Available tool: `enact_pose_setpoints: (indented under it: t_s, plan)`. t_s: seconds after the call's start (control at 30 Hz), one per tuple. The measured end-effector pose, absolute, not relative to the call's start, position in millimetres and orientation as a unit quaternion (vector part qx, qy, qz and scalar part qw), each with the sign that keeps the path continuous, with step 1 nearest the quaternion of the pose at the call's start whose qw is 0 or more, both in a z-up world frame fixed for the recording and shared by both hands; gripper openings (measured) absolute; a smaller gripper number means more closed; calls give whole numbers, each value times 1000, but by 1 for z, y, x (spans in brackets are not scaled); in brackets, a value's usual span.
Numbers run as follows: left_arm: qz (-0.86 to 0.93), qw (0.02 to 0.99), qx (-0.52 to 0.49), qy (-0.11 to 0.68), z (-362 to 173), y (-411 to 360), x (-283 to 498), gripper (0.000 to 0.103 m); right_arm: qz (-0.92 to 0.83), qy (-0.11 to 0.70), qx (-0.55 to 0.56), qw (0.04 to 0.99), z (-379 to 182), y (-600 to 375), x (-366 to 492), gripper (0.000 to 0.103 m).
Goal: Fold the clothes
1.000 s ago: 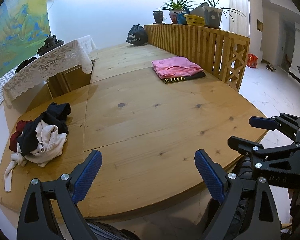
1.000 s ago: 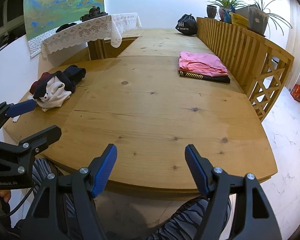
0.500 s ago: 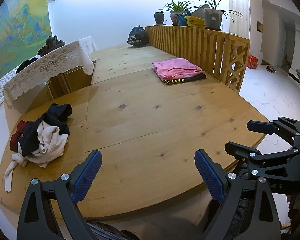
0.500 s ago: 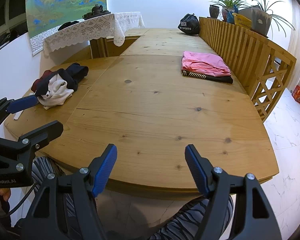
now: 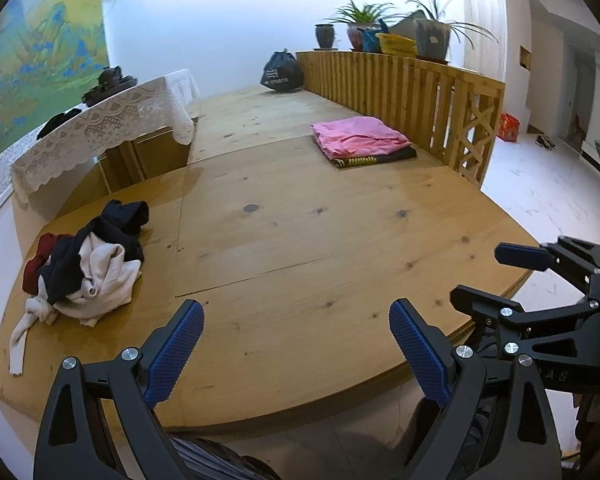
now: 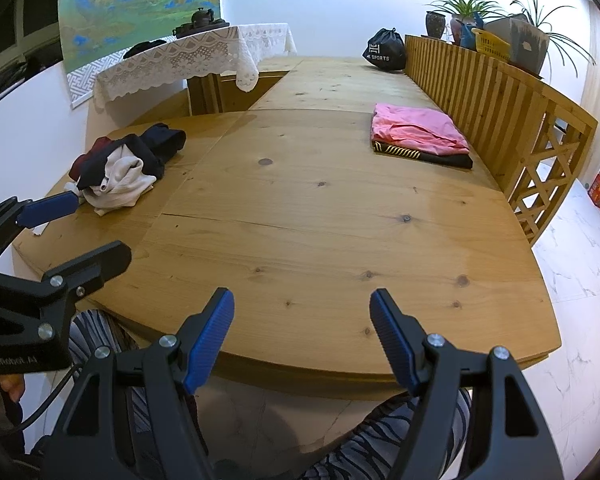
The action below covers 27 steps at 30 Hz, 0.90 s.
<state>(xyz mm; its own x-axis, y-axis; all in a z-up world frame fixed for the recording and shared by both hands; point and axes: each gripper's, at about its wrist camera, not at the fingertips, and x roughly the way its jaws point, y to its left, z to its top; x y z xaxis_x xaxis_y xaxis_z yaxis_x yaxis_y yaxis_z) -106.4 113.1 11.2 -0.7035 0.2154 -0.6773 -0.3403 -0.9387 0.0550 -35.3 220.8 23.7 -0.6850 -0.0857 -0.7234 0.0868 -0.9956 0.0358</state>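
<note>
A crumpled heap of clothes [image 5: 88, 264] [image 6: 126, 168], cream, navy and dark red, lies at the left of the wooden table [image 5: 320, 248] [image 6: 340, 224]. A folded pink garment [image 5: 360, 136] [image 6: 418, 128] rests on a folded black striped one [image 5: 374, 158] [image 6: 420, 154] at the right, by the slatted railing. My left gripper [image 5: 296, 332] [image 6: 72, 228] hangs open over the near table edge, holding nothing. My right gripper [image 6: 302, 324] [image 5: 488, 272] is open too, beside it on the right, above the table's front rim.
A wooden slatted railing [image 5: 420, 92] [image 6: 500, 96] with potted plants [image 5: 428, 28] borders the right side. A black drawstring bag [image 5: 282, 72] [image 6: 384, 54] sits at the far end. A lace-covered side table [image 5: 100, 120] [image 6: 188, 58] stands at the back left. Striped trousers [image 6: 380, 436] show below.
Both grippers have edged slightly forward and up toward the table; the view shifts a little. Both stay open, and the clothes have not moved.
</note>
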Motion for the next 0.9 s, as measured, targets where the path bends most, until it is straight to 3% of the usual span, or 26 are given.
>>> enact_pose_setpoints:
  t_s: [0.9]
  plan:
    - [921,155,-346,89,13,110,-91,94,-916,-11,397,49,21,221,-23,70]
